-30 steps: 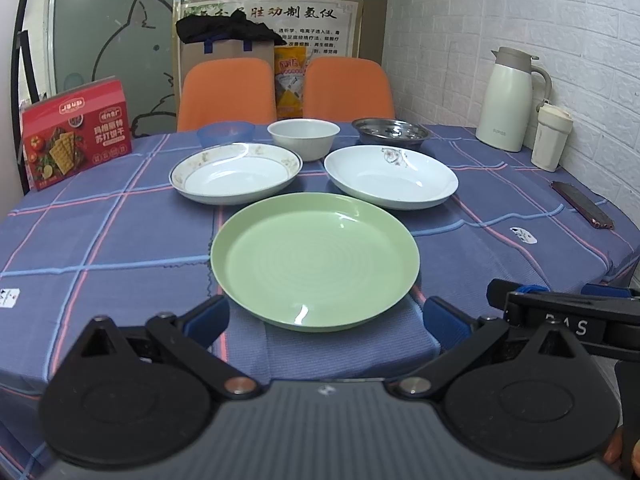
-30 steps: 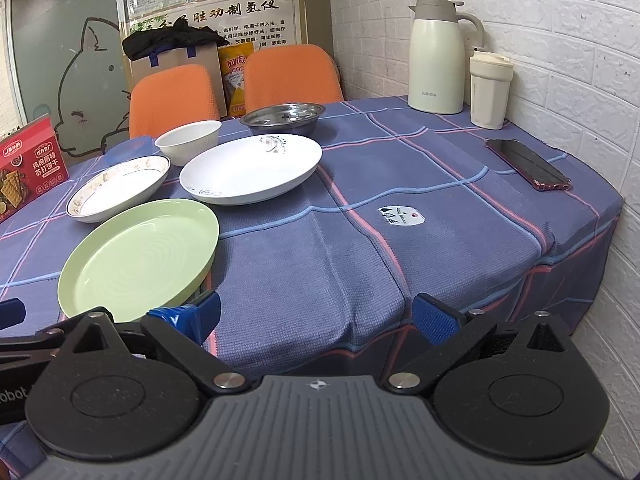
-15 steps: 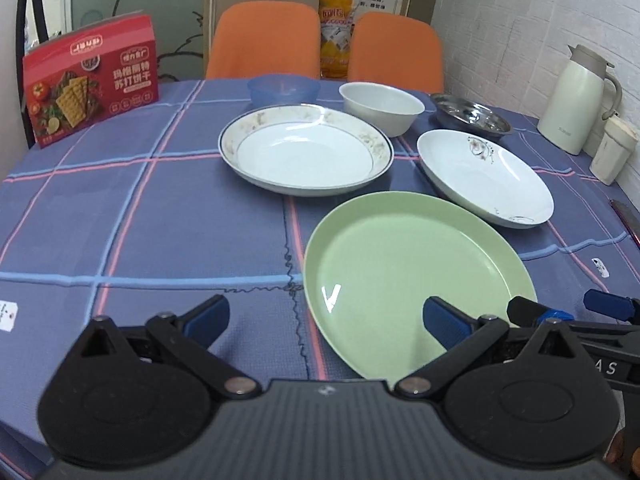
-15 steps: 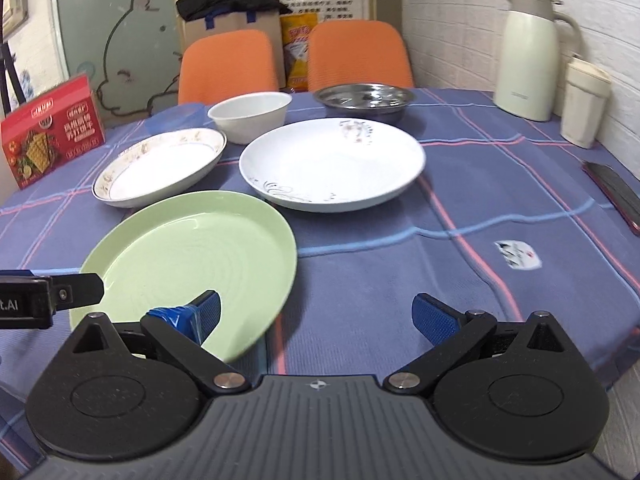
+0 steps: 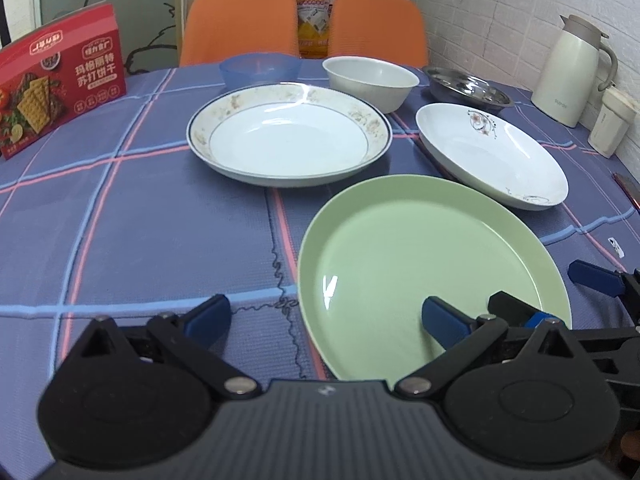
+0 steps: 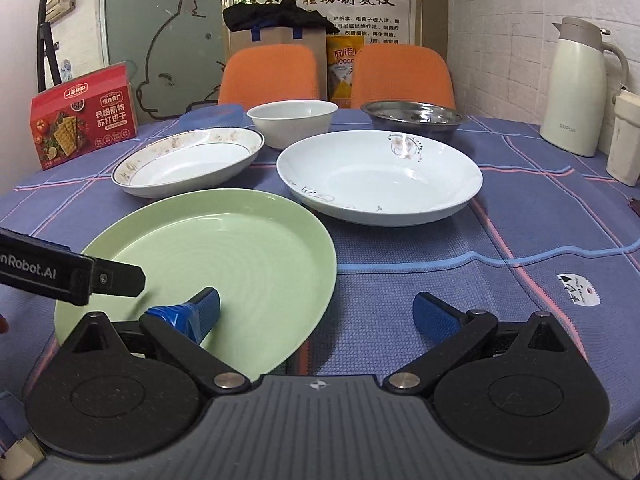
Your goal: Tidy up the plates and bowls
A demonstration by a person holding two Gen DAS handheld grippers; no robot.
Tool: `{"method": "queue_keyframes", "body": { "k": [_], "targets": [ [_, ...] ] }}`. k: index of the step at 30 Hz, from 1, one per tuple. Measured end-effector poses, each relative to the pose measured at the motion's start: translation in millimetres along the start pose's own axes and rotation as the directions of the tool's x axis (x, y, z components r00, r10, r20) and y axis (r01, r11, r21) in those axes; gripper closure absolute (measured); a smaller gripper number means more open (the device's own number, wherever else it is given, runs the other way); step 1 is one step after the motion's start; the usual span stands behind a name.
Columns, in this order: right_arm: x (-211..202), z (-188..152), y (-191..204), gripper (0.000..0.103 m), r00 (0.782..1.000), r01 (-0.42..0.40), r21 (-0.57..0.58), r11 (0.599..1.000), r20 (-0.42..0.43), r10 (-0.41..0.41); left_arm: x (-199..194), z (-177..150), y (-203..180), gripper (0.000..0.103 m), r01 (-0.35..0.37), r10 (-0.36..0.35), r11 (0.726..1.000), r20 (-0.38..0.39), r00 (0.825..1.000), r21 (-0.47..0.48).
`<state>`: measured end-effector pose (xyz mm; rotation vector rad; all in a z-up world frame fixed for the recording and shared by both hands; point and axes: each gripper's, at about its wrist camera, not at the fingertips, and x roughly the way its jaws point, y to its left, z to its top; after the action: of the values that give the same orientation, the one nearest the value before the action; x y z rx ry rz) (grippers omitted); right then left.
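Observation:
A green plate (image 5: pixel 432 264) (image 6: pixel 216 256) lies nearest on the blue checked tablecloth. Behind it sit a floral-rimmed plate (image 5: pixel 288 140) (image 6: pixel 188 160) and a white plate with a flower print (image 5: pixel 492 152) (image 6: pixel 380 176). Further back stand a white bowl (image 5: pixel 370 80) (image 6: pixel 292 122), a blue bowl (image 5: pixel 260 68) and a steel bowl (image 5: pixel 468 90) (image 6: pixel 414 116). My left gripper (image 5: pixel 326 318) is open, straddling the green plate's near left rim. My right gripper (image 6: pixel 318 308) is open across its near right rim. Neither holds anything.
A red cracker box (image 5: pixel 56 92) stands at the left. A cream thermos (image 6: pixel 580 88) and a lidded cup (image 5: pixel 610 124) stand by the brick wall on the right, with a phone (image 5: pixel 628 192) near that edge. Two orange chairs (image 6: pixel 272 76) are behind the table.
Both grippers have come forward and lower to the green plate, the left one toward its left rim and the right one toward its right rim. The dishes have not moved.

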<state>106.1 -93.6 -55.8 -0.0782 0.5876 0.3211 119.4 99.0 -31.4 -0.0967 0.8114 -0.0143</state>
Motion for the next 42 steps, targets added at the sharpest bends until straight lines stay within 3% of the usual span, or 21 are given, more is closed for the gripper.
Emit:
{"method": "queue_keyframes", "body": {
  "k": [3,6,8,10,11,21,31,34,42],
  "targets": [
    [1.1,5.4,10.2,0.013,0.999,-0.027,-0.042,0.999,-0.021,0.026,2.3,0.5,-4.6,0.002,0.019,-0.019,0.999,0.000,1.000,0.027],
    [1.9,4.4,12.9,0.015,0.998,-0.060,-0.041,0.997,-0.014,0.060,-1.2,-1.9,-5.3,0.014,0.045,-0.046,0.998,0.013,0.999,0.044],
    [2.0,3.4,14.4,0.015,0.996,-0.086,-0.053,0.995,-0.002,0.086,-4.0,-4.5,-7.4,0.035,0.044,-0.047,0.997,0.032,0.998,0.070],
    [2.0,4.6,19.9,0.019,0.995,-0.097,-0.061,0.993,-0.004,0.097,-6.1,-3.7,-8.0,0.056,0.097,-0.098,0.994,0.032,0.995,0.056],
    [2.0,5.8,23.9,0.022,0.995,-0.102,-0.067,0.993,-0.008,0.101,-6.2,-2.4,-8.5,0.058,0.083,-0.085,0.995,0.030,0.996,0.046],
    [-21.1,14.3,53.0,0.022,0.996,-0.084,-0.086,0.993,0.031,0.087,-35.0,-0.7,9.9,0.057,0.053,-0.052,0.998,0.060,0.997,-0.017],
    [-3.7,15.2,115.0,0.021,0.971,-0.237,-0.143,0.961,-0.019,0.236,-57.3,-20.4,74.7,0.057,-0.087,0.091,0.990,0.028,0.995,-0.113],
    [3.5,12.5,123.9,0.021,0.965,-0.261,-0.144,0.955,-0.051,0.256,-53.0,-24.4,85.5,0.057,-0.096,0.098,0.987,0.007,0.995,-0.129],
    [16.6,15.2,123.5,0.020,0.974,-0.224,-0.138,0.965,-0.067,0.217,-35.5,-17.0,83.4,0.052,-0.073,0.075,0.992,0.012,0.997,-0.107]
  ]
}}
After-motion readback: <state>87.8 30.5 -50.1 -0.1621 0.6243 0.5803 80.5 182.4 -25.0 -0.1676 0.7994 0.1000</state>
